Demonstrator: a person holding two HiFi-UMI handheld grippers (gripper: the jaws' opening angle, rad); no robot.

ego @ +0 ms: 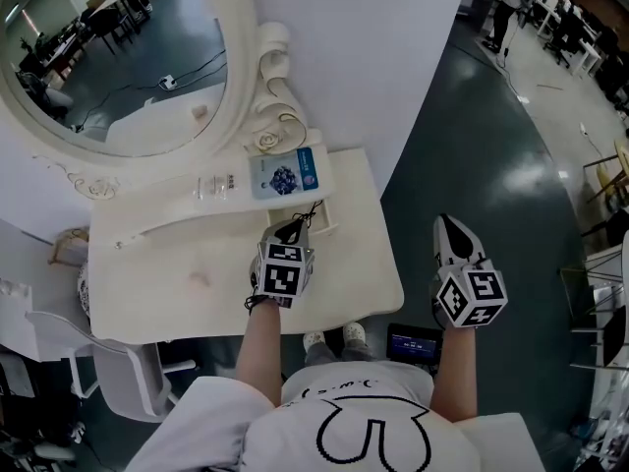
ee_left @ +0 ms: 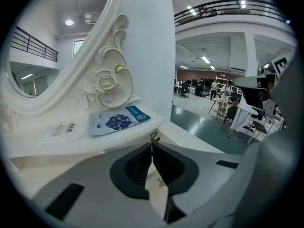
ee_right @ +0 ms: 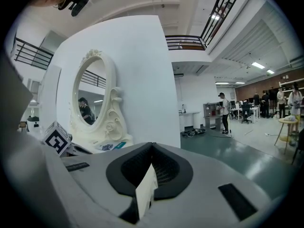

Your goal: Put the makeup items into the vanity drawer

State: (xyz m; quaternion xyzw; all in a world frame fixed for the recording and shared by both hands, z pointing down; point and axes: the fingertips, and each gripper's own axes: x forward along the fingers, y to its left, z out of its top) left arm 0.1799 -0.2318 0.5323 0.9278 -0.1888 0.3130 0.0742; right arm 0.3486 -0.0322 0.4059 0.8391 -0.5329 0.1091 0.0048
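I had the left gripper (ego: 292,226) low over the counter (ego: 177,293), its nose up against the small drawer (ego: 319,216) under the raised shelf at the far right. Its jaws were clenched almost fully together. A thin black loop (ee_left: 153,137) stood up just beyond the tips, pinched between them. I took that loop for the drawer's pull, which would explain the low, close position: the drawer had to be drawn out before anything could go in. From the head view I could not tell how far out it stood.

The makeup items were not yet in the drawer. A blue-and-white packet (ego: 285,173) lay flat on the shelf just beyond the left gripper, at the foot of the mirror (ego: 108,57). A smaller clear packet (ego: 214,185) lay on the shelf to its left.

I held the right gripper (ego: 450,226) well off the counter's right edge, over the floor, probably parked until the drawer was open. Its jaws were closed, touching no item that I could make out.
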